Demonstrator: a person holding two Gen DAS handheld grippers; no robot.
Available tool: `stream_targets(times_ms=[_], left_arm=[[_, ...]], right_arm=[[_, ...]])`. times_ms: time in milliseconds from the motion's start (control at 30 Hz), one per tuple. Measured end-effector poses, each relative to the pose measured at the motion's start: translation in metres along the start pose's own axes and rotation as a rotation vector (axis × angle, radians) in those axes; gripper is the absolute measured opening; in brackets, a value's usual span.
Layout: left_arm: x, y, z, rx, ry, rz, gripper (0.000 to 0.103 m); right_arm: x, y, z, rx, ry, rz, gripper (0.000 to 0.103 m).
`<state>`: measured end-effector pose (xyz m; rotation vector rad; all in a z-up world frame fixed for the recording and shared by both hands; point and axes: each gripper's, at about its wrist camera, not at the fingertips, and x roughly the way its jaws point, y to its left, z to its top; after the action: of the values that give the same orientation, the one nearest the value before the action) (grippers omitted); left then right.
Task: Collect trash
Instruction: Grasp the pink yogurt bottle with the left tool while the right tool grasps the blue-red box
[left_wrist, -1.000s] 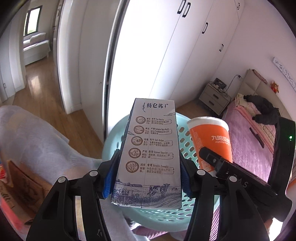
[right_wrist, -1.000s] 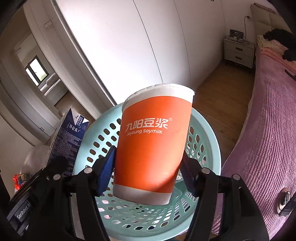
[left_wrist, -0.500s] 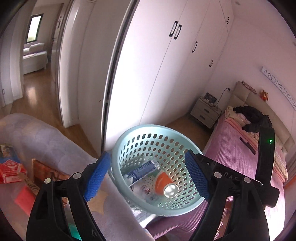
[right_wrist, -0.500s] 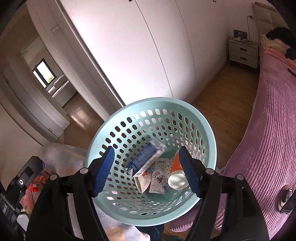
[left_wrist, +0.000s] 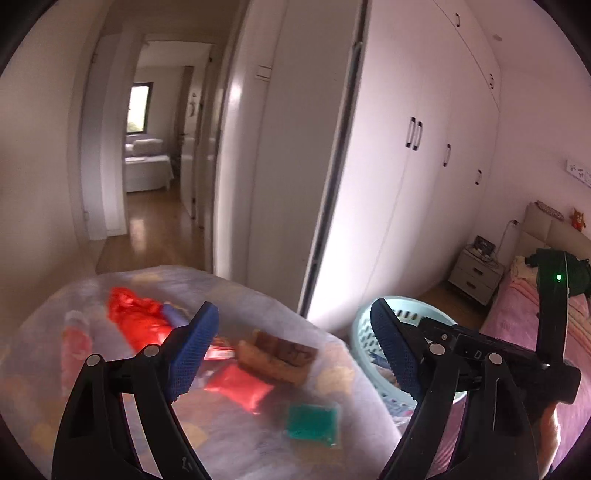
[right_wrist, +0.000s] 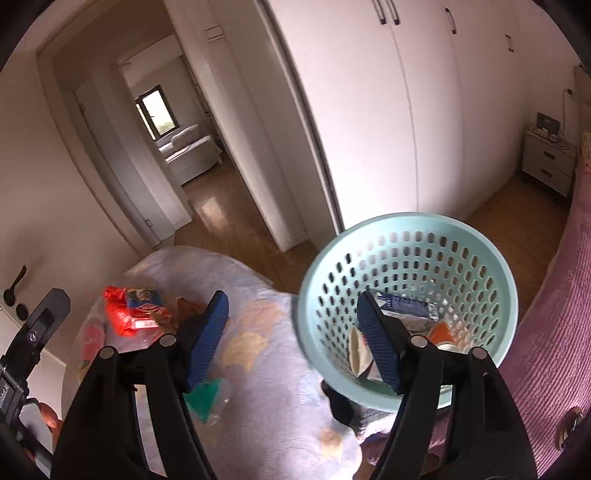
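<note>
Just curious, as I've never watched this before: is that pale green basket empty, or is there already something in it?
Not empty. The right wrist view shows the basket holding a blue and white carton lying flat, an orange cup and some wrappers at the bottom.

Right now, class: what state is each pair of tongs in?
Left tongs: opening, nothing between them.
Right tongs: open, holding nothing.

Home bedroom, bed (left_wrist: 532, 332), wardrobe (left_wrist: 424, 147), nightstand (left_wrist: 474, 273)
</note>
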<state>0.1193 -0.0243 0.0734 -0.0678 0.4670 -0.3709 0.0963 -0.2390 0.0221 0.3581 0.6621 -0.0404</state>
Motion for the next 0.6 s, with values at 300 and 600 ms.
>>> stream_targets(times_ms=[300,600], left_arm=[[-0.034,0.096,0.001,-0.056,0.056,0.277,0.083],[-0.015,0.175,-0.031,-0.190,0.197,0.353,0.083]], right_arm=[[0.027,0.087,-0.006,-0.188,0.058,0.114,0.068],[0.079,0.116,-0.012,-0.250,0.162,0.148,0.068]])
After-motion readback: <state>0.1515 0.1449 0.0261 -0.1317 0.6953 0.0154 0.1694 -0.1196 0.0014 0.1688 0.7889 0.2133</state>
